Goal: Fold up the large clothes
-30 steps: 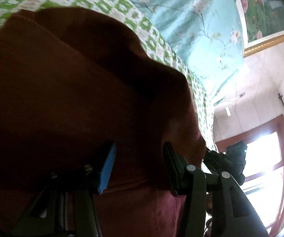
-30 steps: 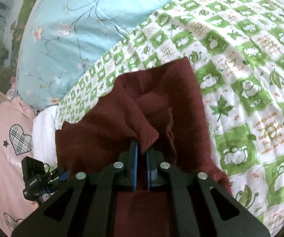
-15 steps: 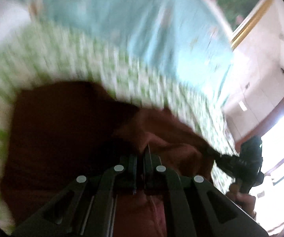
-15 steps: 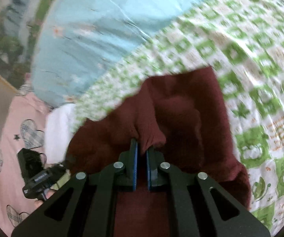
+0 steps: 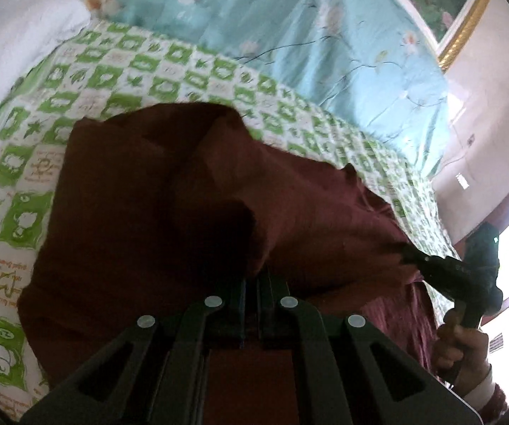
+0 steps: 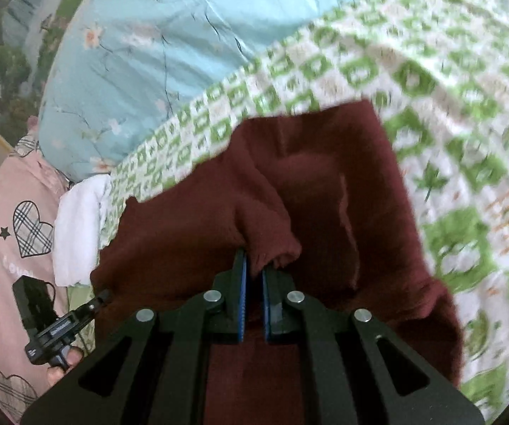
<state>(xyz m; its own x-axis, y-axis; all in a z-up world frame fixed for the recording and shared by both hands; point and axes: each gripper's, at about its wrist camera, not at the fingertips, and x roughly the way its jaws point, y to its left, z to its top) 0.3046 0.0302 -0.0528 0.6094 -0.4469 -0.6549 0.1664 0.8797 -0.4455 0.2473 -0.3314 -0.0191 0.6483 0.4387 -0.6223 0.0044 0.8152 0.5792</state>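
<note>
Currently both grippers, left gripper [image 5: 251, 283] and right gripper [image 6: 254, 269], clamp maroon garment [image 5: 148, 194] edges between fingers, angled down over bed [image 5: 24, 177].

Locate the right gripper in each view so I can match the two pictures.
Left wrist view: the right gripper is at the right edge, clamped on the maroon garment.
Right wrist view: right gripper at bottom centre, pinching a fold of the garment.
Shared landmark: the light blue floral quilt, behind the green checked bedsheet.
</note>
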